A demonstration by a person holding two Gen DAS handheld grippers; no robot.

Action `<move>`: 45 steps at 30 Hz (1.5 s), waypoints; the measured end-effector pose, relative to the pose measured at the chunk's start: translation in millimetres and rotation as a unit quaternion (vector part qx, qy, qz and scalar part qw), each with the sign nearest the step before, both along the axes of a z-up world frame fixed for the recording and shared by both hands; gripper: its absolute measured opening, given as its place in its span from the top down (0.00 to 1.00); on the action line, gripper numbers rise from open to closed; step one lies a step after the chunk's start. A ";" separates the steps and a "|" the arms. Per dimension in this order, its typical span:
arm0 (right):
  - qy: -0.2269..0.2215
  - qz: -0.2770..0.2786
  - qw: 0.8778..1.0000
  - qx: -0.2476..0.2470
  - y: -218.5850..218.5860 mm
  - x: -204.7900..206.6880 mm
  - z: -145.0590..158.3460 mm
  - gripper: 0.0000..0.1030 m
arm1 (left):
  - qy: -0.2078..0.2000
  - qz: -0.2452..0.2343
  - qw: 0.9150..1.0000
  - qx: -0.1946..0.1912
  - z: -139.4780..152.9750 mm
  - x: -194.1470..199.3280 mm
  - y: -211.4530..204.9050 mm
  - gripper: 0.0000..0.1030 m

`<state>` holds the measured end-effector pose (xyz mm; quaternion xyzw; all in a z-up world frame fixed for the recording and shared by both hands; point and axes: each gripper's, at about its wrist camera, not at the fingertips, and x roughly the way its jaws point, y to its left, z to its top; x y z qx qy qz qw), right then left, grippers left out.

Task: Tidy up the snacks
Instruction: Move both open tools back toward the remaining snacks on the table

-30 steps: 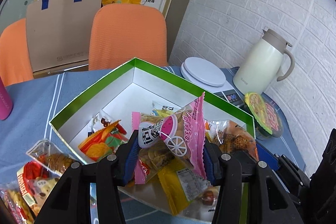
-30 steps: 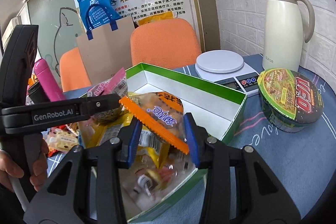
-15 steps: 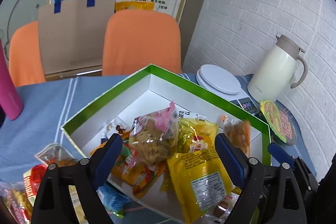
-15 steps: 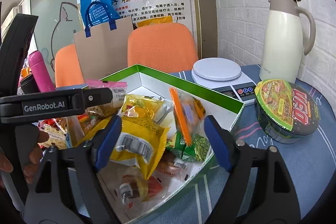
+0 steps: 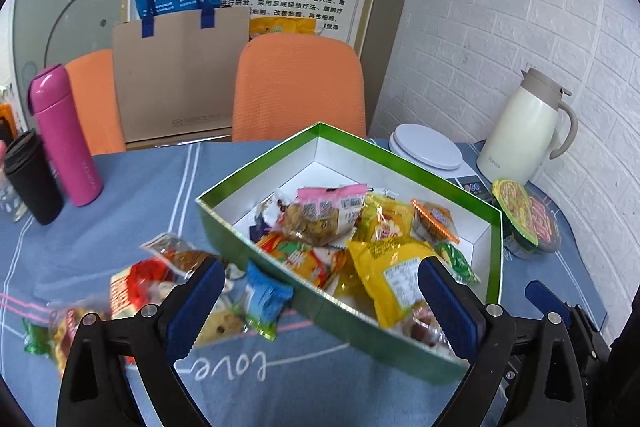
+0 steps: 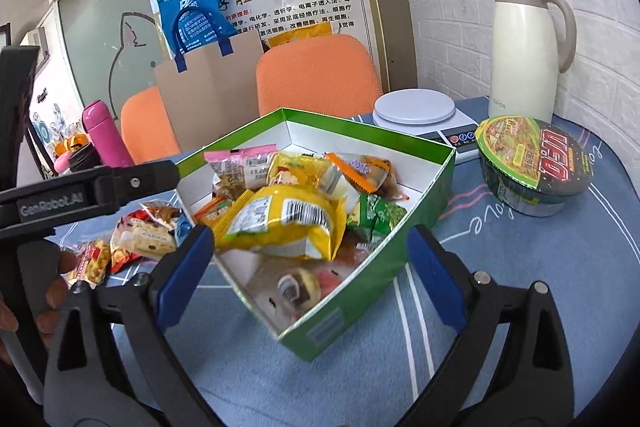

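Several snack packets already gathered in green box on blue tablecloth. Loose packets left on cloth just beside box's left wall, not yet moved. Left gripper and right gripper both spread wide, nothing held. Task judged partly done.

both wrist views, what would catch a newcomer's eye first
The green box, mid-table, heaped with bright snack packets, a big yellow packet on top. More loose packets lie on the blue cloth to its left. Both tools, left tool and right tool, hang open and empty.
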<state>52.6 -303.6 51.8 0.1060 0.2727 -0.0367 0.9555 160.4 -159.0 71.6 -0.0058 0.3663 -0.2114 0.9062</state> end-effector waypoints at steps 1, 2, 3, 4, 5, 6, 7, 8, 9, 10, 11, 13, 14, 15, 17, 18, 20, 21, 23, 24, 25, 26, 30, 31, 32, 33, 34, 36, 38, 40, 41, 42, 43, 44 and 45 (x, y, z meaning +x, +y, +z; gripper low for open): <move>0.001 0.000 1.000 -0.001 2.5 -2.9 0.2 0.05 | 0.000 0.002 1.000 -0.004 1.2 -6.0 4.9 0.04; 0.002 0.001 1.000 -0.001 4.3 -5.3 0.1 0.05 | 0.001 0.006 1.000 -0.005 2.3 -11.2 8.4 0.04; 0.003 0.002 1.000 -0.001 6.1 -7.9 0.0 0.04 | 0.001 0.009 1.000 -0.006 3.1 -16.4 12.9 0.04; 0.003 0.005 1.000 0.000 8.5 -10.6 -0.1 0.03 | 0.000 0.013 1.000 -0.006 3.9 -21.2 16.7 0.04; 0.004 0.007 1.000 0.000 10.6 -12.8 -0.2 0.03 | -0.002 0.018 1.000 -0.004 4.9 -26.1 20.4 0.04; 0.005 0.010 1.000 -0.001 14.0 -14.8 -0.2 0.03 | -0.005 0.023 1.000 -0.001 5.6 -30.7 23.7 0.04; 0.005 0.012 1.000 -0.003 17.0 -16.9 0.1 0.03 | -0.008 0.027 1.000 0.001 6.2 -35.6 27.5 0.04; 0.006 0.015 1.000 -0.006 20.5 -18.7 0.4 0.03 | -0.009 0.031 0.999 0.002 6.5 -39.2 30.5 0.04; 0.007 0.017 1.000 -0.009 22.9 -19.8 0.4 0.03 | -0.010 0.033 0.999 0.002 6.6 -42.3 34.6 0.04; 0.007 0.020 1.000 -0.013 27.3 -21.4 0.6 0.03 | -0.010 0.036 0.999 0.000 6.4 -46.0 39.0 0.04; 0.007 0.023 1.000 -0.016 31.5 -23.0 0.8 0.03 | -0.008 0.038 0.999 -0.001 5.6 -49.1 43.2 0.04; 0.009 0.032 0.999 -0.023 40.3 -25.3 0.9 0.02 | -0.004 0.043 0.999 -0.002 2.9 -54.9 51.3 0.04; 0.009 0.037 0.999 -0.027 44.7 -26.9 0.5 0.01 | -0.002 0.046 0.999 -0.002 1.0 -57.5 55.8 0.04; 0.009 0.041 0.999 -0.031 49.2 -28.0 0.2 0.01 | 0.000 0.051 0.999 -0.002 -1.4 -60.7 61.9 0.04; 0.011 0.055 0.998 -0.042 59.4 -29.8 -1.5 0.01 | 0.006 0.059 0.998 -0.007 -7.8 -67.2 75.4 0.04; 0.012 0.065 0.997 -0.046 65.6 -30.0 -2.9 0.01 | 0.013 0.063 0.998 -0.012 -12.0 -69.8 83.7 0.04; 0.016 0.079 0.996 -0.050 74.4 -29.6 -5.2 0.01 | 0.031 0.071 0.997 -0.030 -21.9 -75.5 102.5 0.04; 0.017 0.087 0.995 -0.049 79.1 -28.9 -6.5 0.01 | 0.041 0.075 0.996 -0.038 -27.7 -77.7 111.7 0.04; 0.018 0.107 0.993 -0.044 89.8 -27.2 -8.9 0.01 | 0.057 0.088 0.993 -0.047 -39.3 -82.0 129.8 0.04; 0.020 0.116 0.992 -0.041 95.4 -26.0 -10.2 0.01 | 0.063 0.094 0.992 -0.049 -44.0 -83.9 137.7 0.04; 0.022 0.122 0.991 -0.039 99.8 -24.5 -11.5 0.01 | 0.068 0.101 0.991 -0.050 -48.9 -85.2 145.9 0.04; 0.024 0.128 0.991 -0.036 105.1 -22.4 -13.1 0.01 | 0.073 0.108 0.990 -0.049 -53.0 -86.6 153.6 0.04; 0.031 0.154 0.987 -0.027 126.3 -14.7 -21.7 0.01 | 0.077 0.133 0.987 -0.050 -61.9 -92.8 181.5 0.04; 0.034 0.157 0.987 -0.028 129.9 -12.8 -23.1 0.01 | 0.076 0.139 0.986 -0.049 -63.0 -92.9 188.2 0.04; 0.042 0.159 0.986 -0.033 135.0 -9.5 -24.8 0.01 | 0.075 0.145 0.985 -0.049 -63.8 -93.2 194.2 0.04; 0.048 0.161 0.985 -0.039 138.5 -7.6 -25.8 0.01 | 0.074 0.150 0.985 -0.048 -64.7 -93.4 199.6 0.04; 0.054 0.164 0.984 -0.047 143.7 -4.1 -27.0 0.01 | 0.074 0.156 0.984 -0.047 -65.5 -93.2 204.7 0.04; 0.059 0.164 0.983 -0.054 150.9 2.6 -28.2 0.01 | 0.072 0.163 0.983 -0.043 -67.1 -92.0 211.7 0.04; 0.065 0.161 0.983 -0.055 155.8 13.0 -29.1 0.01 | 0.072 0.165 0.983 -0.037 -68.3 -89.0 214.1 0.04; 0.073 0.156 0.983 -0.064 161.4 25.3 -30.9 0.02 | 0.071 0.162 0.984 -0.031 -69.8 -86.9 214.4 0.04; 0.075 0.154 0.983 -0.073 164.2 30.0 -31.4 0.07 | 0.070 0.161 0.984 -0.029 -70.5 -85.4 214.0 0.04; 0.075 0.153 0.982 -0.083 168.4 35.6 -31.9 0.12 | 0.071 0.161 0.984 -0.028 -71.1 -84.2 214.2 0.04; 0.076 0.153 0.981 -0.094 172.3 41.0 -32.6 0.14 | 0.071 0.160 0.984 -0.026 -71.9 -82.7 214.5 0.04; 0.077 0.152 0.980 -0.103 175.1 45.7 -33.5 0.20 | 0.072 0.159 0.984 -0.025 -72.6 -81.6 215.3 0.04; 0.079 0.152 0.979 -0.111 178.1 50.2 -34.6 0.24 | 0.073 0.160 0.984 -0.024 -73.5 -80.2 215.4 0.04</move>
